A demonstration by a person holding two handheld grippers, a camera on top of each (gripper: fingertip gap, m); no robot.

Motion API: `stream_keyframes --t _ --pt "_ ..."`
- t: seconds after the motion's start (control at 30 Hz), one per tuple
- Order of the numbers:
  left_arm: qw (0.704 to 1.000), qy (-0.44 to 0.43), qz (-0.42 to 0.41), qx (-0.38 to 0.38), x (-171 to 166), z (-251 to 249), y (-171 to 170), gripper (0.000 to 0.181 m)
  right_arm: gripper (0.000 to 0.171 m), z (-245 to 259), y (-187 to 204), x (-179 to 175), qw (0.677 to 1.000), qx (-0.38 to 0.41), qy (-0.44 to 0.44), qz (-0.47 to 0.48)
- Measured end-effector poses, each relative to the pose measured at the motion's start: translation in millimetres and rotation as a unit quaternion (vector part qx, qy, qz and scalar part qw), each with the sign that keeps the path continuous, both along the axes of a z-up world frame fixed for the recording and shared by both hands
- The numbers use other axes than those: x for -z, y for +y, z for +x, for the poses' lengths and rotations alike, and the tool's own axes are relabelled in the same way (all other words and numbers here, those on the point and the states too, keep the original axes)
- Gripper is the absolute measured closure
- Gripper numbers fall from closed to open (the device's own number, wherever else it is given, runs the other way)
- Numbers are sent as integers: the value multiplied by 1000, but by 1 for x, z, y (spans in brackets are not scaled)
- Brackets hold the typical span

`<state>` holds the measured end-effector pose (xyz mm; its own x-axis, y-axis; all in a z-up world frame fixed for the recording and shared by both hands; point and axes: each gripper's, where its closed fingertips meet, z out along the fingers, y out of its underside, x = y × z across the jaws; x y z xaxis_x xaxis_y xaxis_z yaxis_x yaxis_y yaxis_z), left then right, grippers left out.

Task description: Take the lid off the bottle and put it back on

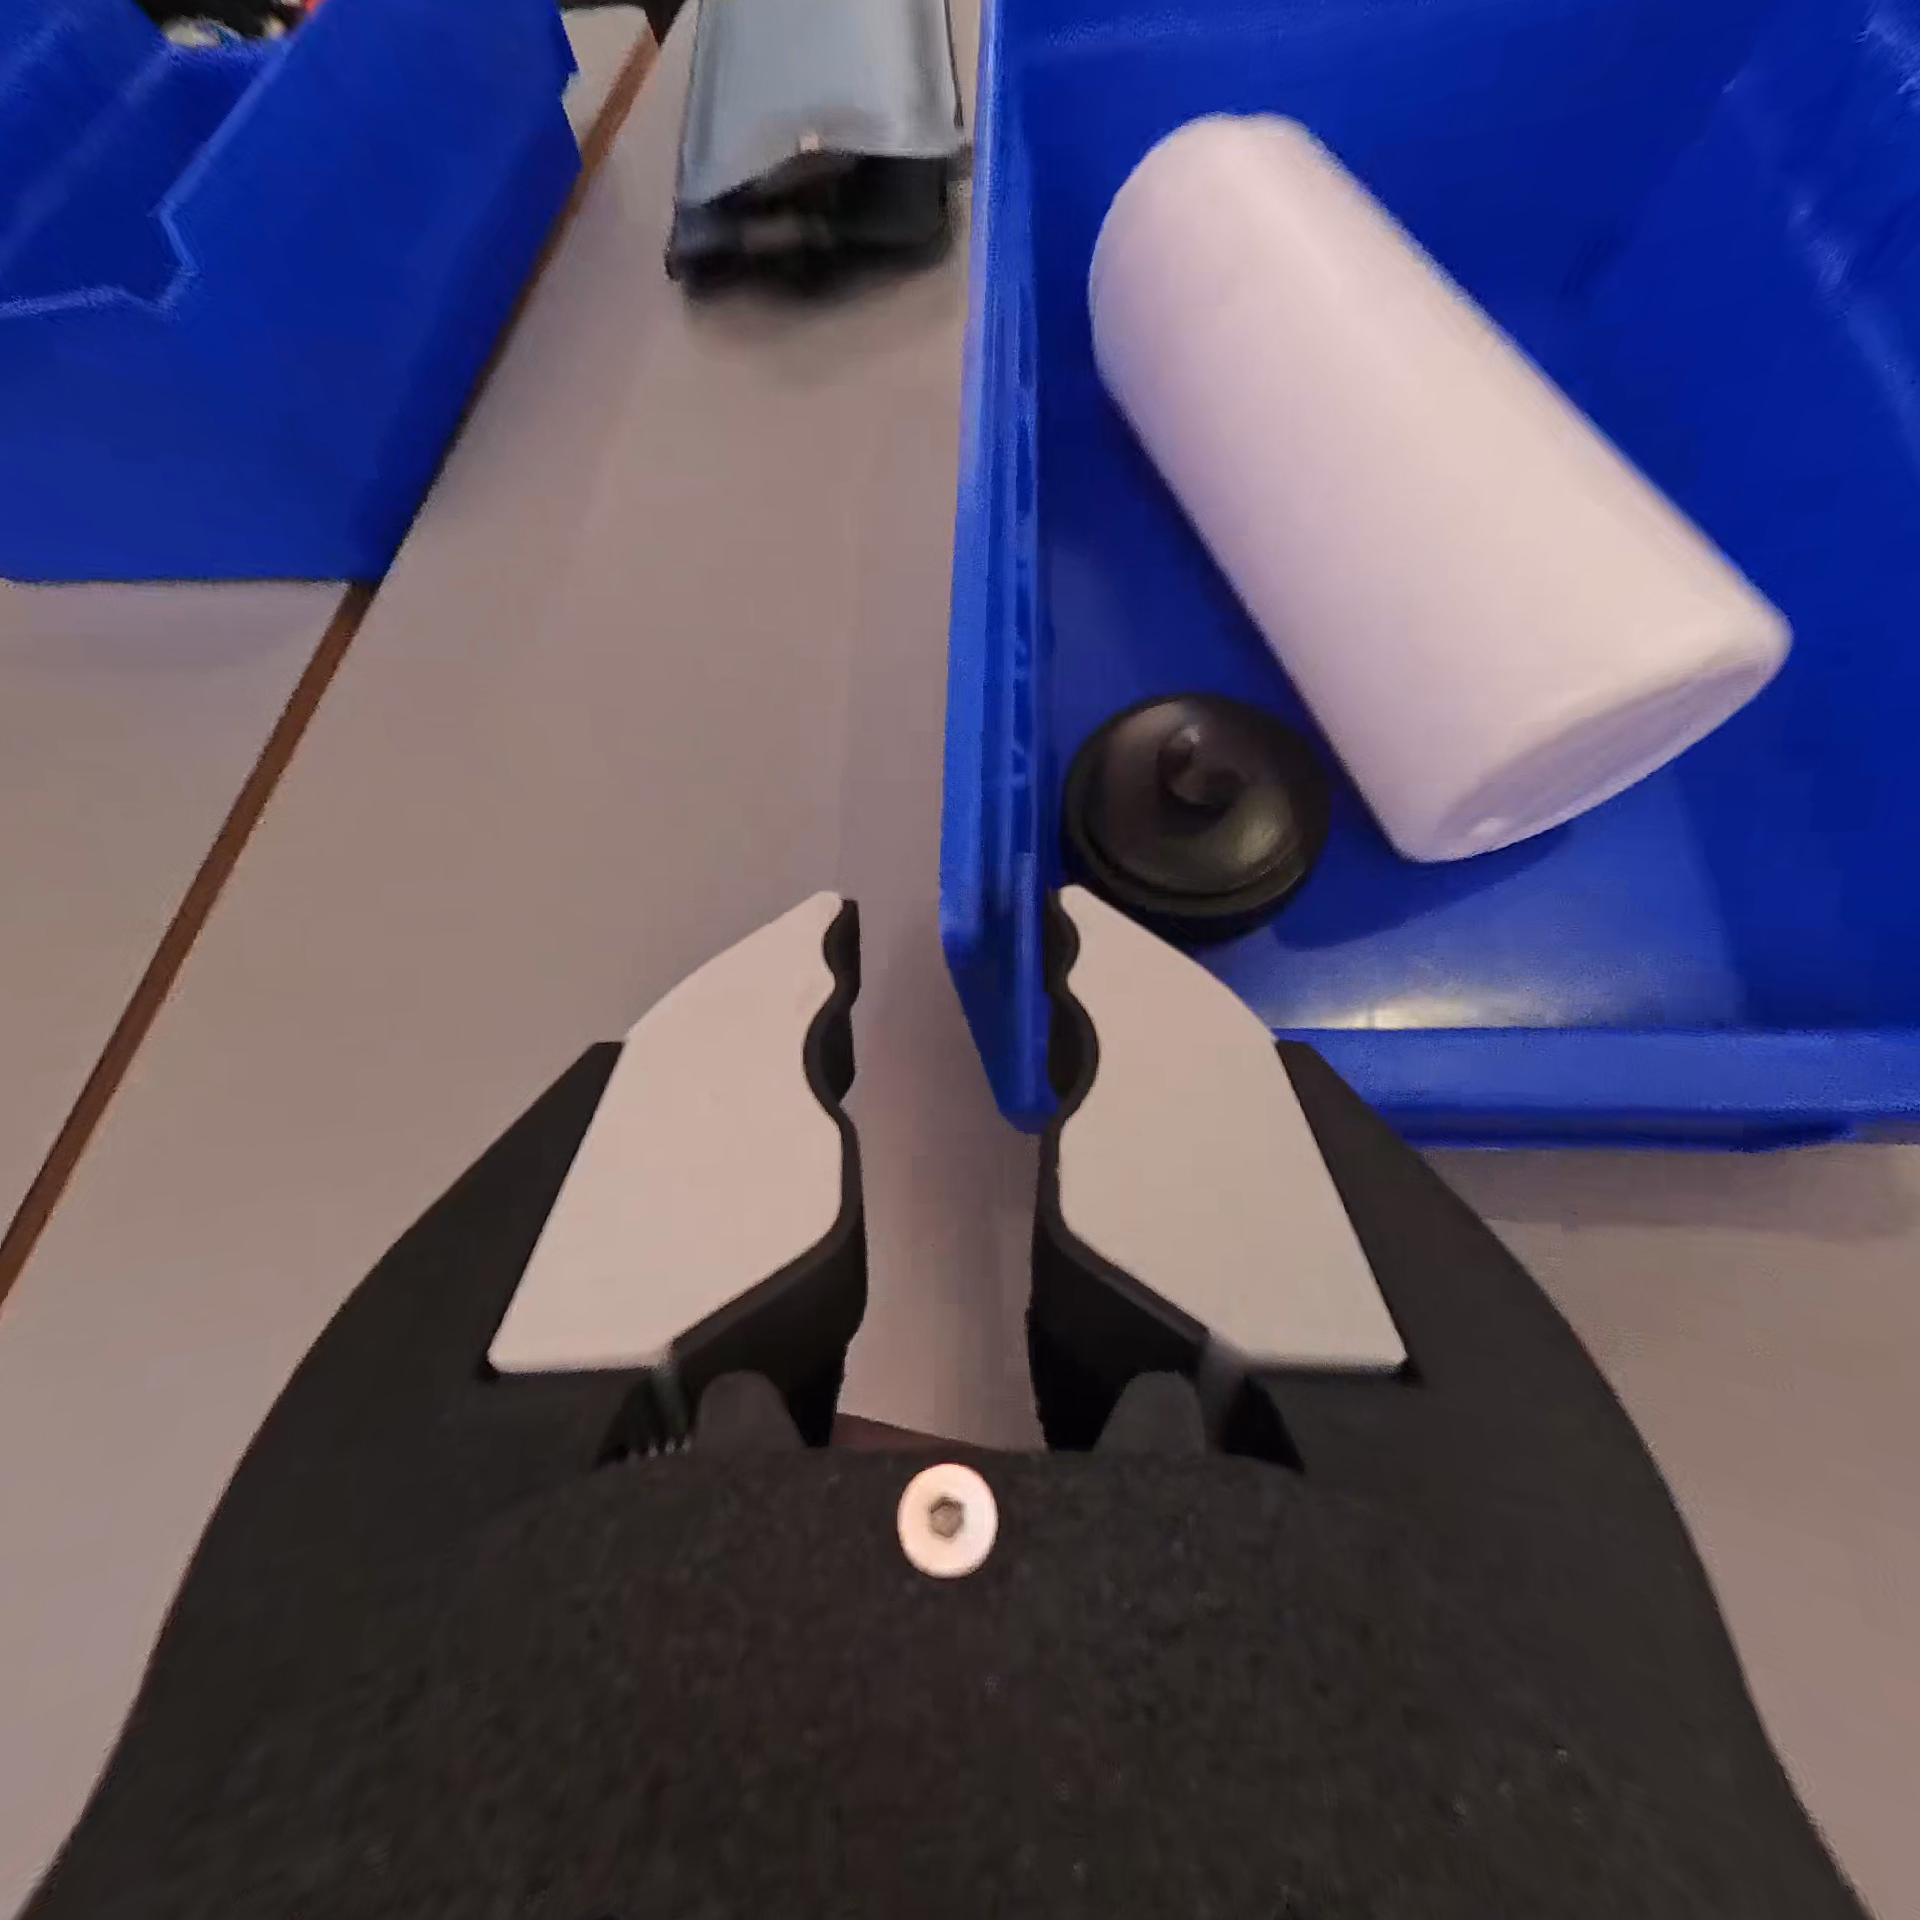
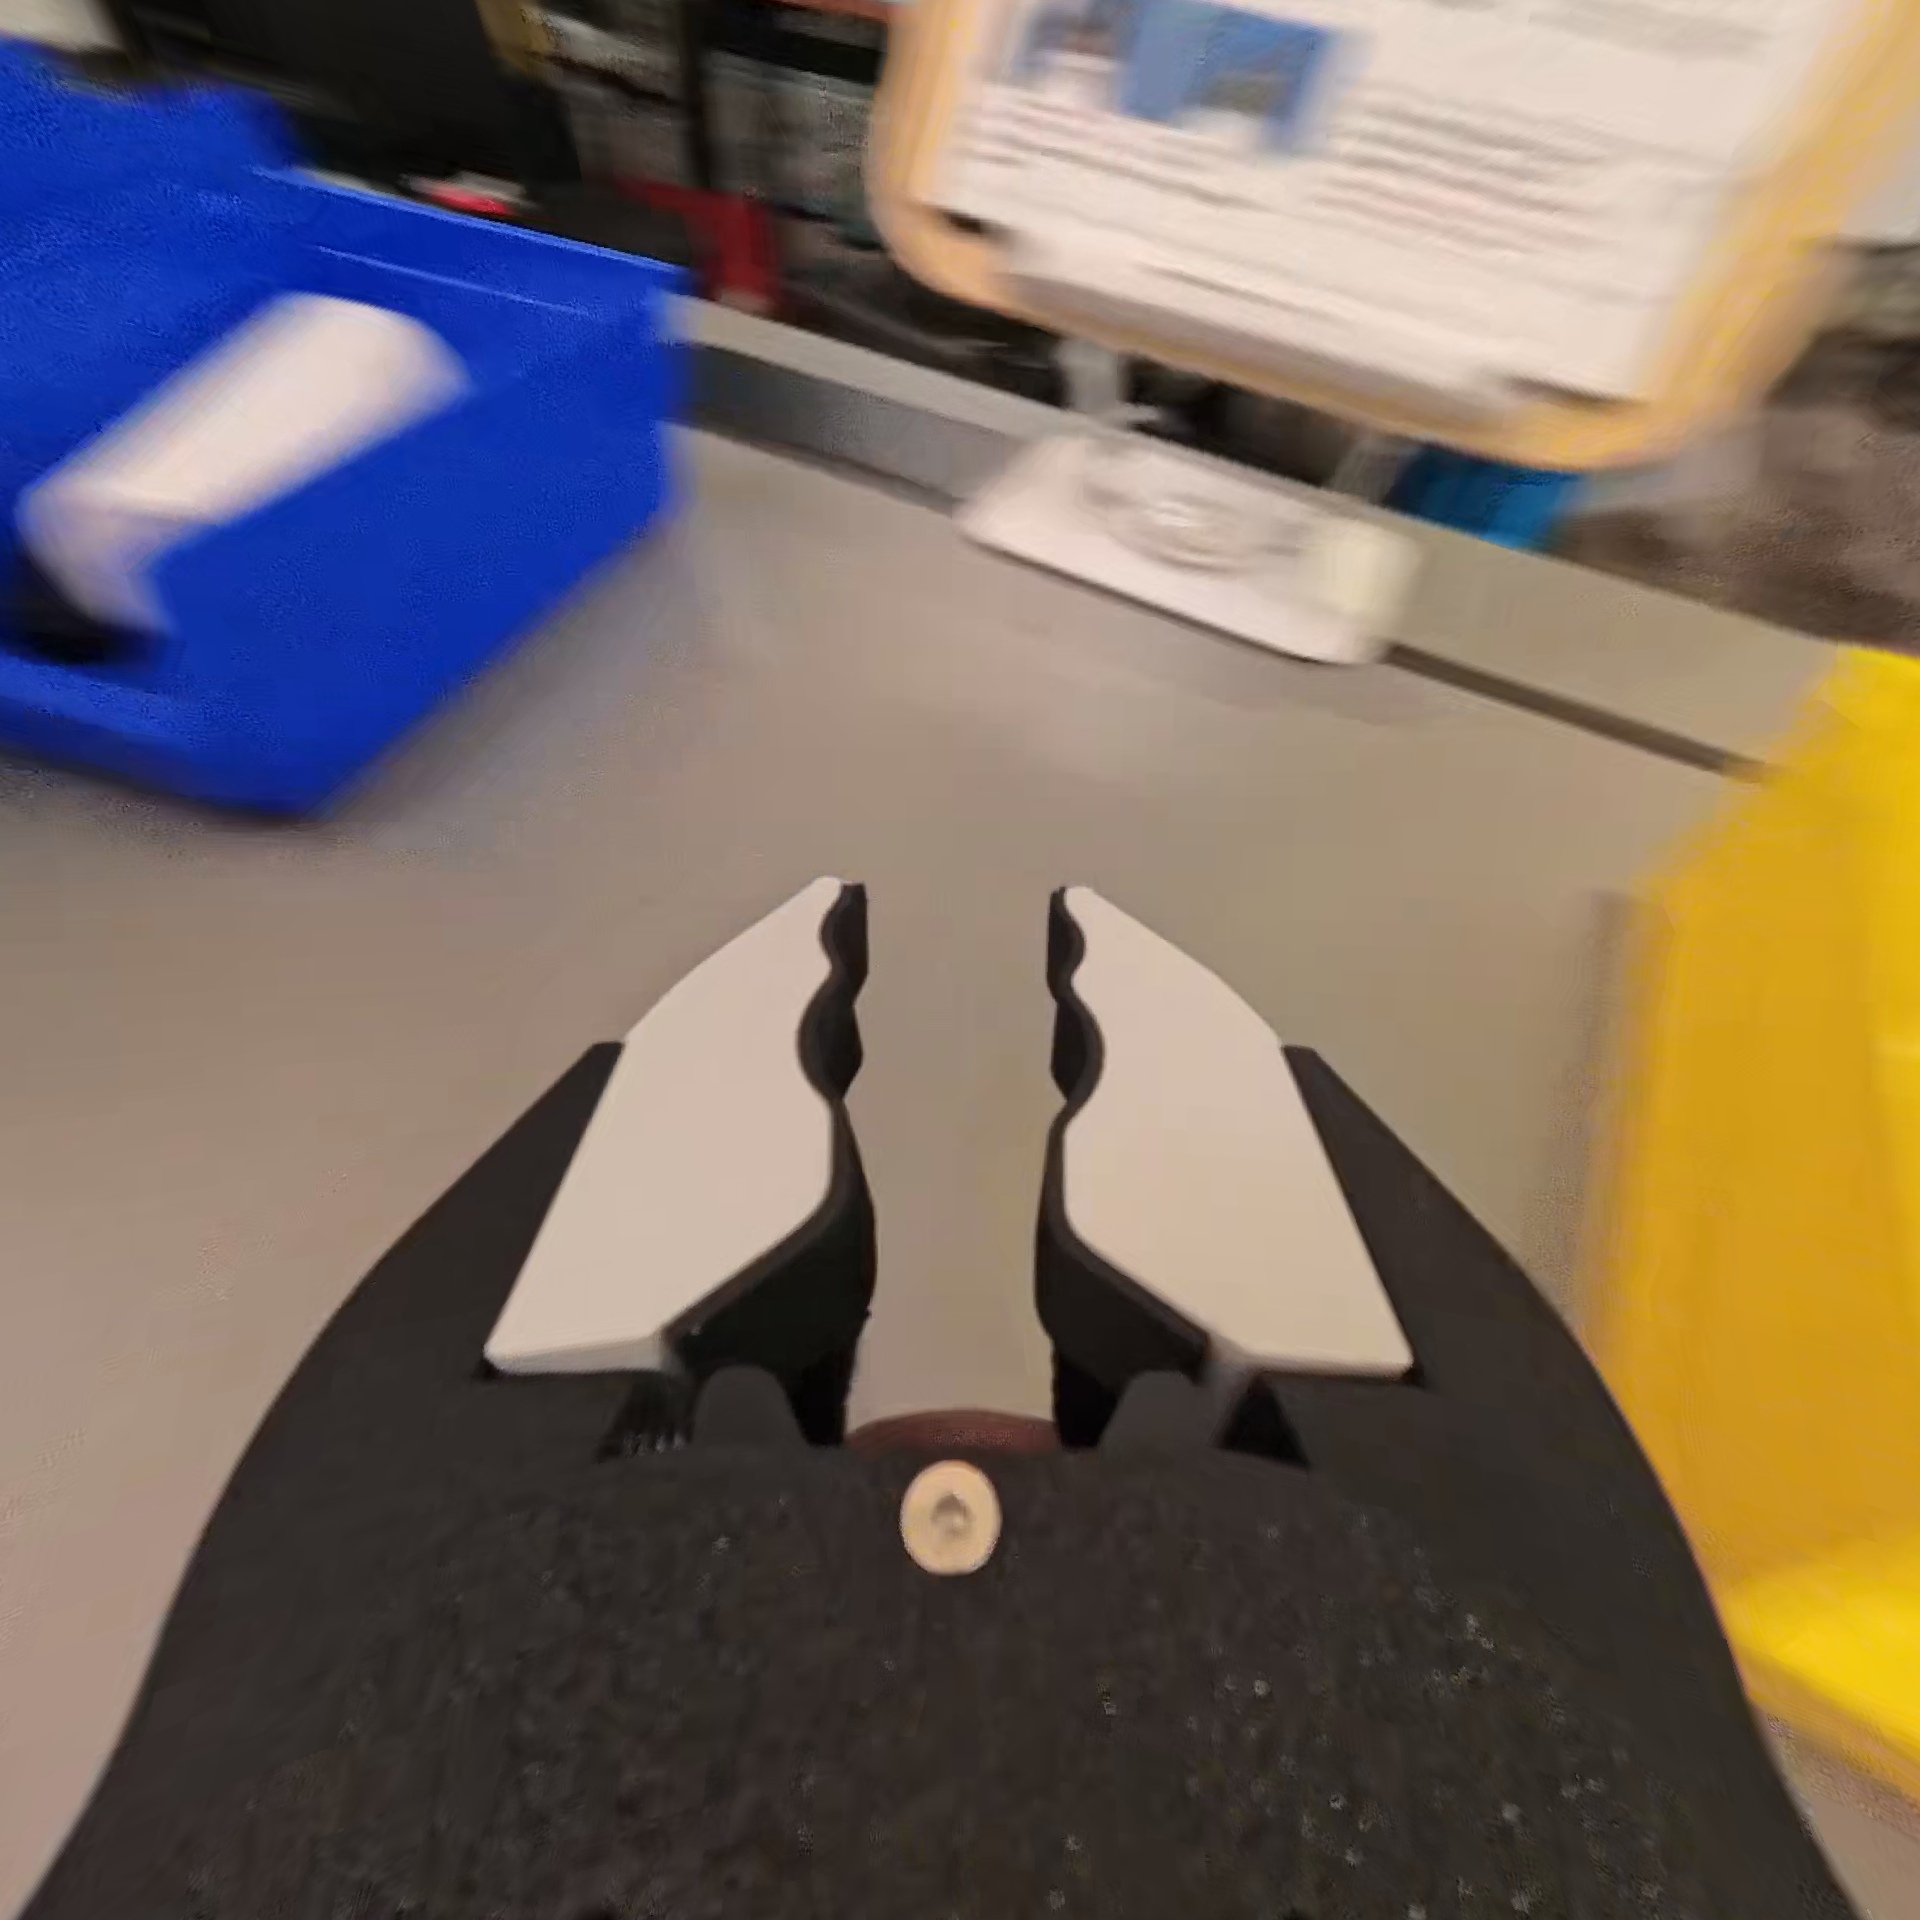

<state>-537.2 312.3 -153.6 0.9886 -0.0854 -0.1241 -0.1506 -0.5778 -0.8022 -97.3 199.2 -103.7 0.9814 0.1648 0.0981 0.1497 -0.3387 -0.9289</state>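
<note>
Bottle work waits: both claws, left gripper and right gripper, gape partway and empty over the grey table, the black lid at one o'clock beside the white bottle lying in the blue bin.

Left wrist view: low over the table, close to the blue bin.
Right wrist view: farther back, facing across the table.
Shared: blue bin, white bottle.

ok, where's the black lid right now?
Left wrist view: the black lid sits inside the blue bin, in its near left corner, beside the base end of the white bottle lying on its side.
</note>
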Motion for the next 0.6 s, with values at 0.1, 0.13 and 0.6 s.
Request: stream_keyframes --t 0.1,0.13,0.6 --pt "1000 -8 3 -3 6 1 7 158 136 109 -23 2 987 148 -54 8" --pt "1000 -10 7 2 4 4 8 161 135 143 -32 6 977 200 -67 4" --pt "997 -72 -10 36 4 5 18 178 166 200 -29 53 978 193 -35 -76"
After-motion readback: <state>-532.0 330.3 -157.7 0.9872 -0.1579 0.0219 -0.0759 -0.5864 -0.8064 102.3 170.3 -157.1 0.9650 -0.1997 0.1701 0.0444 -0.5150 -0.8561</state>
